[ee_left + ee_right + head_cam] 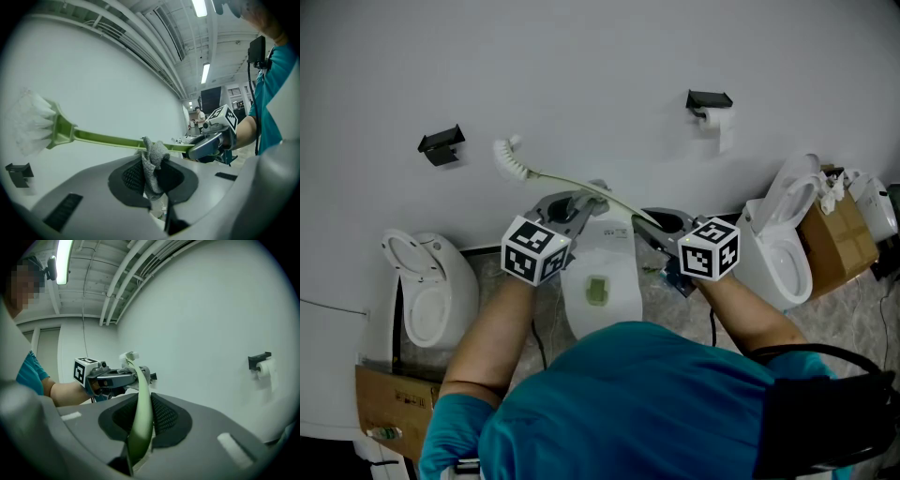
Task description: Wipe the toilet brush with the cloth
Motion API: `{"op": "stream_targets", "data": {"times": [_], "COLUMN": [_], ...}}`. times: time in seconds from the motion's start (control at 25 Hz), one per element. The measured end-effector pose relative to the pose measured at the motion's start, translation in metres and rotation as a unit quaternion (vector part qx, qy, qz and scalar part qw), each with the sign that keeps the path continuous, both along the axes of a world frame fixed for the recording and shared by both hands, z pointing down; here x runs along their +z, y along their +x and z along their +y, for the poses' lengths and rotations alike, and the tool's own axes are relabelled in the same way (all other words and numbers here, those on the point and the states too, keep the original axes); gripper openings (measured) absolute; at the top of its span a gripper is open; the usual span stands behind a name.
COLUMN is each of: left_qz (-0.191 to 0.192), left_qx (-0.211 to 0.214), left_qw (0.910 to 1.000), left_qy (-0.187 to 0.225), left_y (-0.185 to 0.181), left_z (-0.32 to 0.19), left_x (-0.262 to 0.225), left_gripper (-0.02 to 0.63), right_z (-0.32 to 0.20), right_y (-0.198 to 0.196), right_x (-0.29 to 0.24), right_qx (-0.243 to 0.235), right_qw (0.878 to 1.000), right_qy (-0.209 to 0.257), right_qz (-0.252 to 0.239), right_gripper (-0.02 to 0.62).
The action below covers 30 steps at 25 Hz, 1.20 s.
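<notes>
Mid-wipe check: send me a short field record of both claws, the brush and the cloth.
left claw: shut on grey knitted cloth
right claw: shut on handle end of long green plastic toilet brush
brush head: white bristles, held in the air near white wall
cloth contact: touching the handle, between bristles and right claw
</notes>
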<state>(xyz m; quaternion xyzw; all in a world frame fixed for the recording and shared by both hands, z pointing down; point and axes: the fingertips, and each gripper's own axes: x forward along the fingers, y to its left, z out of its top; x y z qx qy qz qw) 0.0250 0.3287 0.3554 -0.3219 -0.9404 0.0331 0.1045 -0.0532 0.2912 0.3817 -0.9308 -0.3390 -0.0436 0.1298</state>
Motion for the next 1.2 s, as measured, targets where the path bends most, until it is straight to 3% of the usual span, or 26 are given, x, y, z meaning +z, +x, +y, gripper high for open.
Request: {"op": "stream_targets", "data": {"times": [1.2], "left_qz": [-0.034], "left_qx": [-0.042], "left_qw": [0.9982], "left_qy": [-0.024], "left_y": [0.04], "left_z": [0.013], "left_x": [-0.023], "left_gripper": [0.037], "right_z": [-0.008], "right_y": [-0.014], "right_x": [0.0], "right_qx": [-0.001], "right_qw": [1.0], "right_qy": [-0.003], "right_qz": [-0.012], "right_gripper": [0.06]}}
